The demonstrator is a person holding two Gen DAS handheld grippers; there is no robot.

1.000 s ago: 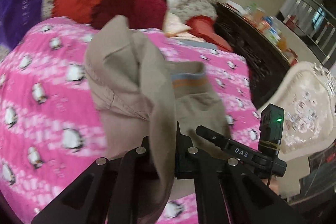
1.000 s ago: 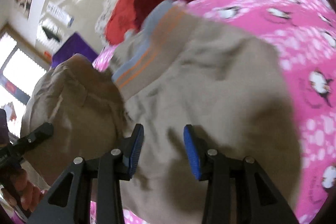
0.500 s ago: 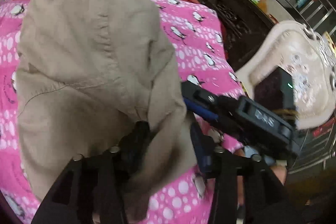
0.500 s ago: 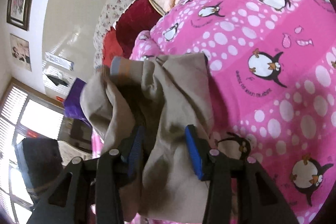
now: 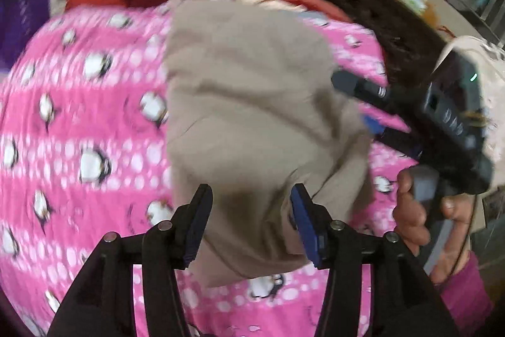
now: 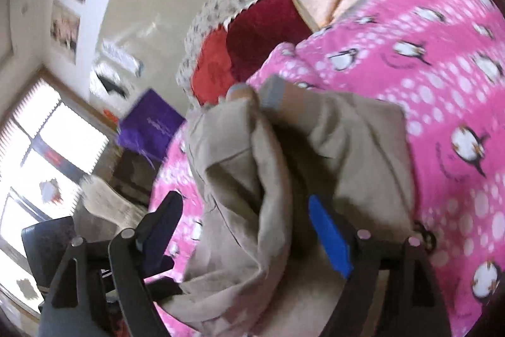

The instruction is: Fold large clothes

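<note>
Both grippers, left (image 5: 251,210) and right (image 6: 244,225), have just been opening; our jaws stand apart, with the beige garment (image 5: 249,103) between them, unclamped. It lies bunched on the pink penguin bedspread (image 5: 79,122), released; this fold looks finished.

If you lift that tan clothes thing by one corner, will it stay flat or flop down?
Probably flop: the tan garment already lies in soft creases and sags into folds. It looks light, so it should lift easily. On the pink blanket it would likely bunch up rather than slide.
</note>
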